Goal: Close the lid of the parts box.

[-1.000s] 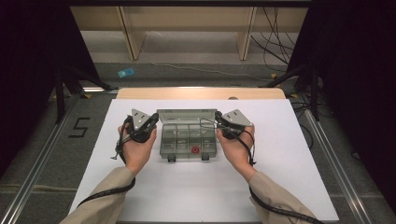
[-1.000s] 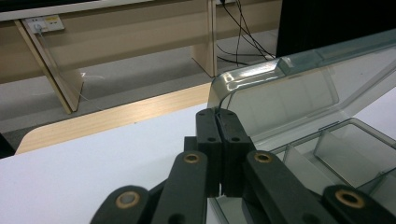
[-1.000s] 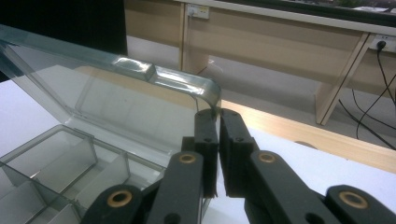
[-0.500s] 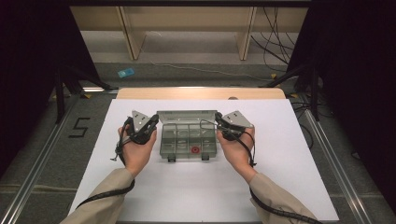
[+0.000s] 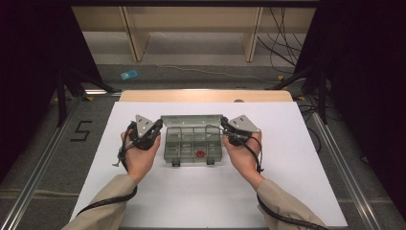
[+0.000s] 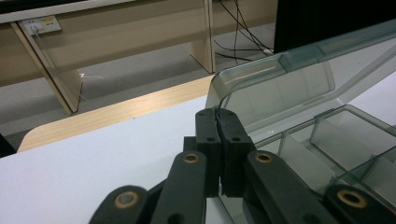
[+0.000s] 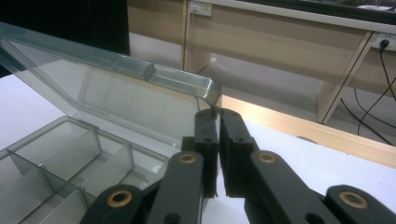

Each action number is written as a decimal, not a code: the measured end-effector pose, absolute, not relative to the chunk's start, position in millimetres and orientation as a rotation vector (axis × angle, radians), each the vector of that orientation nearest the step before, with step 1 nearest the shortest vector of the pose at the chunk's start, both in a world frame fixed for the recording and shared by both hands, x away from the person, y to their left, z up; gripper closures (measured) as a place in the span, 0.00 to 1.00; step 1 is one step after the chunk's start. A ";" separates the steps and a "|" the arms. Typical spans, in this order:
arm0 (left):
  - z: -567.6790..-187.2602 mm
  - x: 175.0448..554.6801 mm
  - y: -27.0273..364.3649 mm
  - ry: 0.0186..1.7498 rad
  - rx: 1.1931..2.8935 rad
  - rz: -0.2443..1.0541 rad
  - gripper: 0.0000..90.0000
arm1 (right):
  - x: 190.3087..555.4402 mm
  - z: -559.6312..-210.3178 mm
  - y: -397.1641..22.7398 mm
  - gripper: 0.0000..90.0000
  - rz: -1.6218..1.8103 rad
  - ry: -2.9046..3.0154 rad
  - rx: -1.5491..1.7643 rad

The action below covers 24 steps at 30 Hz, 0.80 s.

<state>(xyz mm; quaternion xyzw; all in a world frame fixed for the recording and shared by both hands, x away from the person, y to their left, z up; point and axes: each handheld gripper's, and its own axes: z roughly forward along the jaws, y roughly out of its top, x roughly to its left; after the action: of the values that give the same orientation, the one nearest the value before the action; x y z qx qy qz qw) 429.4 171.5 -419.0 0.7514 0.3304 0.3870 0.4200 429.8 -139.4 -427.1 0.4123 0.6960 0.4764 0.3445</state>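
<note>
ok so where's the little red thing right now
In the high view the red thing sits inside the clear compartment box, in a front-row compartment near its middle, between the left gripper and right gripper.

Smoky clear organizer box (image 5: 194,143) — red piece (image 5: 199,154) inside; white table (image 5: 191,201)

A white surface (image 5: 297,182) ends in a pale wood strip (image 5: 206,96) at its far edge. On the grey floor beyond lie a small blue object (image 5: 128,74) and black cables (image 5: 282,43), near wooden shelf legs (image 5: 131,33). A "5" (image 5: 81,130) marks the floor at left.
</note>
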 end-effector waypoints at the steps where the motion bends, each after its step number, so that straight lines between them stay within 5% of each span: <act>1: -419.1 429.3 171.6 0.825 1.885 0.967 0.98 | 429.3 -427.4 -139.3 0.97 1.244 1.812 1.073; 24: -421.6 424.0 171.0 0.810 1.907 0.948 0.97 | 426.3 -429.9 -141.2 0.94 1.236 1.831 1.067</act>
<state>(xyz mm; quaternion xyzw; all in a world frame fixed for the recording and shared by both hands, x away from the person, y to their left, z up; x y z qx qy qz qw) 424.0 171.0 -421.6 0.7602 0.3228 0.3780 0.4182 426.3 -141.2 -429.9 0.4094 0.7026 0.4741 0.3375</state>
